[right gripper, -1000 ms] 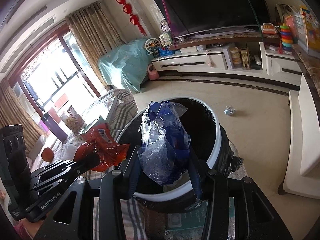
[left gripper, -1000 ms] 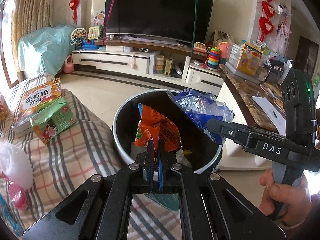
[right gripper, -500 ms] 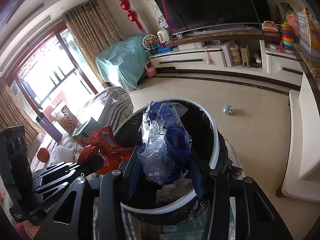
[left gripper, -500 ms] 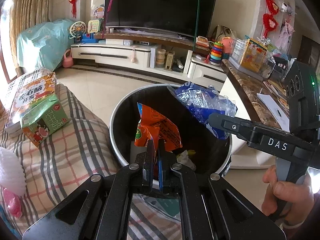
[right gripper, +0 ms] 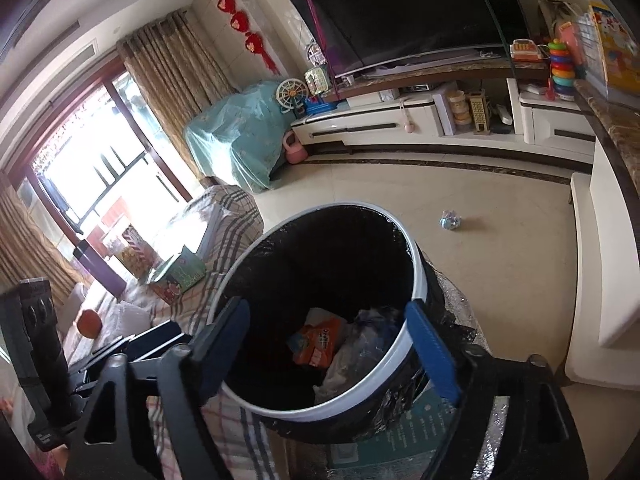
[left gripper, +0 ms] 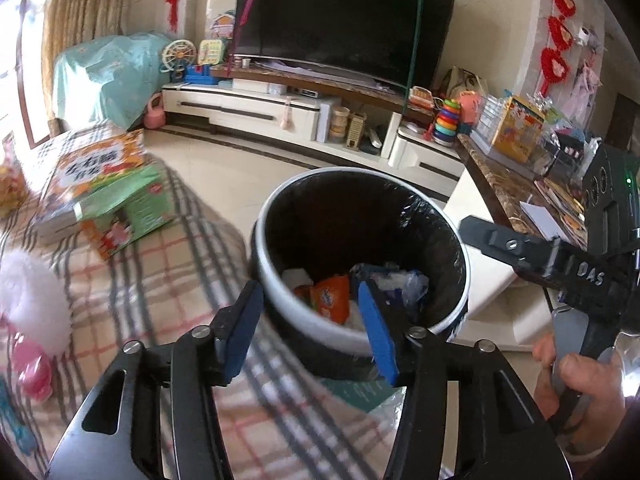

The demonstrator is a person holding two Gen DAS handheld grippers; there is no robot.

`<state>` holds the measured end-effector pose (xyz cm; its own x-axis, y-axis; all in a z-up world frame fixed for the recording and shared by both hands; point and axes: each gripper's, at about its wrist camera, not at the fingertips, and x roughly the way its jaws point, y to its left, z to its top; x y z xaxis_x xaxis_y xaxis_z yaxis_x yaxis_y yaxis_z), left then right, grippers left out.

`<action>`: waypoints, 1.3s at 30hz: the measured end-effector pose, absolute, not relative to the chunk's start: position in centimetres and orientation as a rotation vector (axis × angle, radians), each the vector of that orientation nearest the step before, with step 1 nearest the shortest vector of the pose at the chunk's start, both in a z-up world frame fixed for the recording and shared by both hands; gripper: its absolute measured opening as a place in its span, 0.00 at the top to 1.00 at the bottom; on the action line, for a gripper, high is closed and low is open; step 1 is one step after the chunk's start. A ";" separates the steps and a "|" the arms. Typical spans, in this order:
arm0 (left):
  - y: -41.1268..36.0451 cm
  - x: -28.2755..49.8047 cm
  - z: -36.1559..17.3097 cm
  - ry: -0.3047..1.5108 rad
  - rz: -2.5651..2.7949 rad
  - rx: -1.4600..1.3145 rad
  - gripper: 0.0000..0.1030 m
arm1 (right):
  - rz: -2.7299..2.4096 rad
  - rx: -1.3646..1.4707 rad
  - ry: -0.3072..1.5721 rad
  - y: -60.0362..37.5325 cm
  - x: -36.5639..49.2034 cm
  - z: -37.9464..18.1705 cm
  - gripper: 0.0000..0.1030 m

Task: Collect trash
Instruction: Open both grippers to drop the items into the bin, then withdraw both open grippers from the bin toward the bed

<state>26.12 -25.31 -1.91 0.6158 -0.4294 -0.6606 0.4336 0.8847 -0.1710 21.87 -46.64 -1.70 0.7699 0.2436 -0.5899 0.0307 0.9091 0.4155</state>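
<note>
both tongs hang over the bin (left gripper: 264, 280), jaws opening, nothing between them: left tongs (left gripper: 308, 328), right tongs (right gripper: 328, 344). the orange wrapper (right gripper: 316, 340) and blue bag (right gripper: 372, 336) lie side by side at the bottom of the bin's black liner (right gripper: 320, 248).

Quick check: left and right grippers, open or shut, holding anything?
Left gripper: jaws opening, nothing between them; orange wrapper lies in the bin.
Right gripper: jaws opening wide, empty; blue bag lies in the bin.
</note>
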 end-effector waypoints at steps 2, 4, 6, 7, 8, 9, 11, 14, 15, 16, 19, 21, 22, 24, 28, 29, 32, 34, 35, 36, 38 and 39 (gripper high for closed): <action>-24.4 25.5 -2.0 0.763 -0.481 0.000 0.41 | 0.136 0.456 0.689 -46.5 21.5 -1.7 0.07; -23.1 24.6 -2.2 0.760 -0.466 -0.006 0.39 | 0.152 0.478 0.694 -46.3 21.3 -1.8 0.06; -21.9 24.0 -2.3 0.760 -0.448 -0.012 0.35 | 0.156 0.469 0.697 -45.7 20.9 -1.9 0.06; -21.1 23.7 -2.3 0.761 -0.435 -0.022 0.35 | 0.158 0.464 0.698 -45.4 20.9 -1.9 0.06; -20.5 23.5 -2.3 0.762 -0.424 -0.032 0.34 | 0.161 0.458 0.700 -45.0 20.7 -1.9 0.06; -20.1 23.4 -2.4 0.764 -0.417 -0.039 0.34 | 0.166 0.455 0.702 -44.6 20.5 -1.9 0.06; -18.8 22.9 -2.5 0.766 -0.396 -0.059 0.33 | 0.173 0.447 0.703 -43.9 20.2 -2.0 0.06; -16.7 22.2 -2.7 0.761 -0.357 -0.088 0.31 | 0.184 0.422 0.706 -42.5 19.9 -1.9 0.05; -16.1 22.0 -2.8 0.762 -0.349 -0.098 0.30 | 0.187 0.416 0.707 -42.1 19.8 -1.9 0.05; -15.5 21.8 -2.9 0.763 -0.339 -0.107 0.30 | 0.197 0.406 0.710 -41.5 19.8 -1.8 0.05; -14.0 21.5 -3.1 0.765 -0.311 -0.126 0.30 | 0.219 0.382 0.712 -40.1 19.9 -1.6 0.05; -12.9 21.4 -3.1 0.762 -0.287 -0.138 0.29 | 0.236 0.369 0.717 -39.0 19.9 -1.6 0.05; -12.4 21.4 -3.2 0.761 -0.277 -0.142 0.28 | 0.246 0.366 0.718 -38.6 20.1 -1.6 0.05; -11.6 21.6 -3.4 0.763 -0.260 -0.148 0.25 | 0.260 0.354 0.720 -37.9 20.2 -1.6 0.05; -10.1 22.3 -3.7 0.772 -0.227 -0.170 0.24 | 0.288 0.339 0.725 -36.2 20.5 -1.5 0.05; -9.8 22.6 -3.8 0.774 -0.221 -0.176 0.24 | 0.293 0.337 0.724 -35.9 20.6 -1.5 0.05; -9.3 23.3 -4.0 0.776 -0.200 -0.187 0.24 | 0.305 0.331 0.719 -35.3 20.7 -1.3 0.05; -9.0 24.0 -3.9 0.770 -0.178 -0.186 0.24 | 0.312 0.327 0.714 -34.9 20.8 -1.1 0.05; -8.9 24.3 -4.0 0.770 -0.171 -0.186 0.24 | 0.316 0.324 0.712 -34.7 20.8 -1.0 0.05; -8.7 24.8 -4.0 0.772 -0.164 -0.191 0.24 | 0.319 0.323 0.711 -34.4 21.0 -1.0 0.05; -8.5 25.5 -4.0 0.772 -0.158 -0.199 0.24 | 0.326 0.321 0.710 -34.0 21.2 -0.8 0.05; -8.5 26.0 -4.1 0.772 -0.146 -0.197 0.24 | 0.328 0.317 0.709 -33.9 21.3 -0.8 0.05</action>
